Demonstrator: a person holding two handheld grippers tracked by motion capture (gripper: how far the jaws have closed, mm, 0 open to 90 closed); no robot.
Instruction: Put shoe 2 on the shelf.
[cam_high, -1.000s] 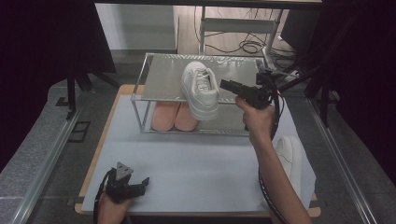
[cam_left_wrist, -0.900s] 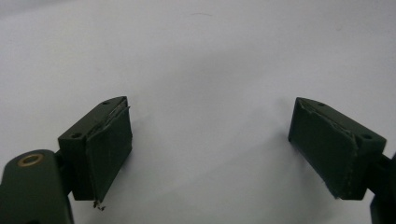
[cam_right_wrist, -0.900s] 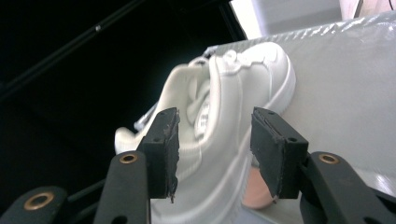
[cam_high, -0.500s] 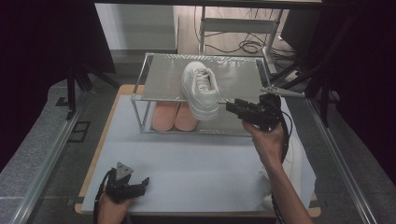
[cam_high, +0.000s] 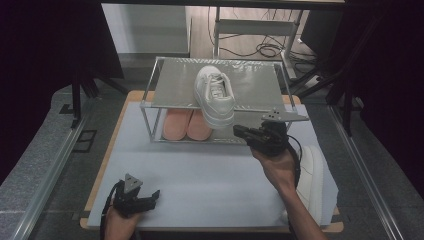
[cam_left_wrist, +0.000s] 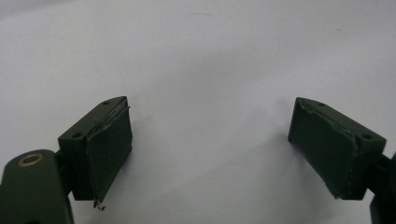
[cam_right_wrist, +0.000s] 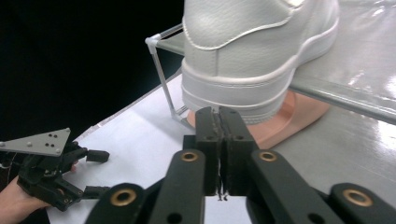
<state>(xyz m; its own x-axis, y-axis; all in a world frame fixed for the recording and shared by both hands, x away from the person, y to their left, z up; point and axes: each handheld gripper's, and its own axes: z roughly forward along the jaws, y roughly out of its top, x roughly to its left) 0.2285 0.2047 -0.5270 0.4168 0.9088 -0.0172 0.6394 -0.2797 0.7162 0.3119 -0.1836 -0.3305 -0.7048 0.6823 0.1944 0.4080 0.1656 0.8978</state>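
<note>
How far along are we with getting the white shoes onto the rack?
Done: one white shoe sits on the rack's top shelf, heel overhanging the front edge. In hand: nothing; the right tool is shut and empty by that heel, the left tool open over the table. Left: the second white shoe at the table's right edge.

No readable text, no labels or brands, white shoe (cam_high: 215, 95) seemingly unmarked

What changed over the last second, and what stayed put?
The right gripper drew back from the white shoe on the rack's top shelf, down toward the table, and its jaws have just been closing, empty. The shoe, the pink pair underneath and the left gripper kept their places.
</note>
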